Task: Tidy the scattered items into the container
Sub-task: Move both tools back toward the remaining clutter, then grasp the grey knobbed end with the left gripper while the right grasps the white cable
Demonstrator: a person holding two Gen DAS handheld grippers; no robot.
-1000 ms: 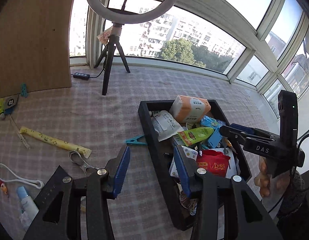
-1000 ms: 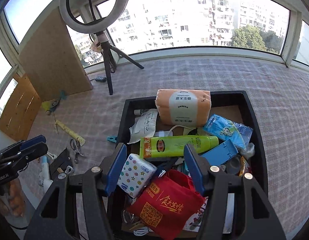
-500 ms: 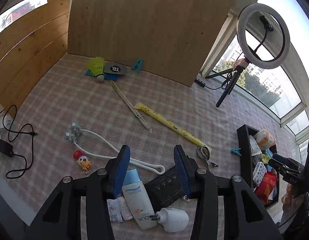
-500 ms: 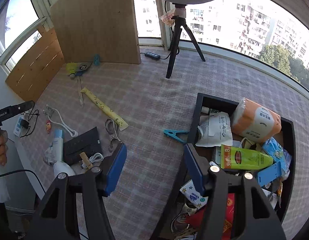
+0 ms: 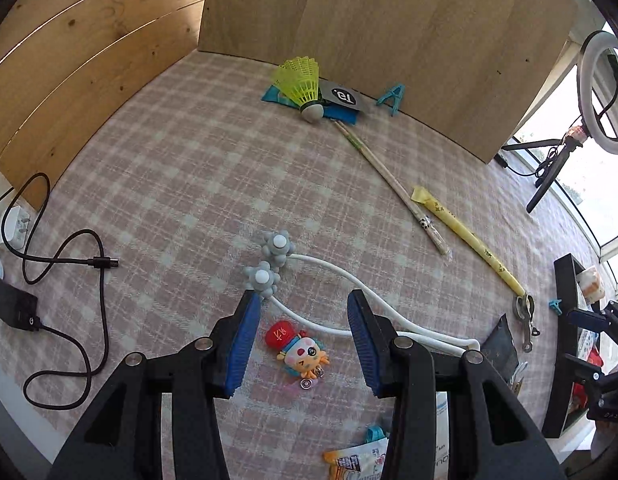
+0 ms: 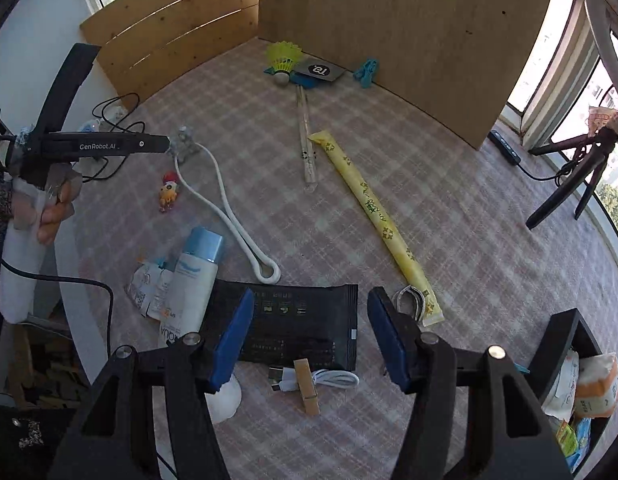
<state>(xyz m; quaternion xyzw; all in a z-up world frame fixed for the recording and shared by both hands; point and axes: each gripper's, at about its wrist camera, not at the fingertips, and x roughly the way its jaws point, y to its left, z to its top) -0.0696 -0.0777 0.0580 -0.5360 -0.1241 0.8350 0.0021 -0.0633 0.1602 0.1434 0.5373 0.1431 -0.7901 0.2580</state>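
Note:
In the left wrist view my left gripper (image 5: 303,320) is open and points steeply down over a small cartoon figure toy (image 5: 303,350), which lies on the checked cloth between the blue pads, untouched. A white looped cord with grey knobs (image 5: 271,264) lies just beyond it. In the right wrist view my right gripper (image 6: 311,320) is open above a black flat packet (image 6: 293,328); nothing is held. The black container (image 6: 565,340), full of packets, sits at the lower right. The left gripper (image 6: 167,146) shows at the left, held by a hand.
A white bottle with a blue cap (image 6: 193,276), sachets, a white cable with a wooden clothespin (image 6: 307,386), a long yellow packet (image 6: 373,212), chopsticks (image 6: 307,148), a yellow shuttlecock (image 5: 303,80), scissors (image 5: 525,316) and a black cable (image 5: 69,280) lie about. Wooden boards wall the back.
Both grippers swung away from the container to the scattered items. The left now hangs over the toy figure, the right over the black packet. Both stayed open.

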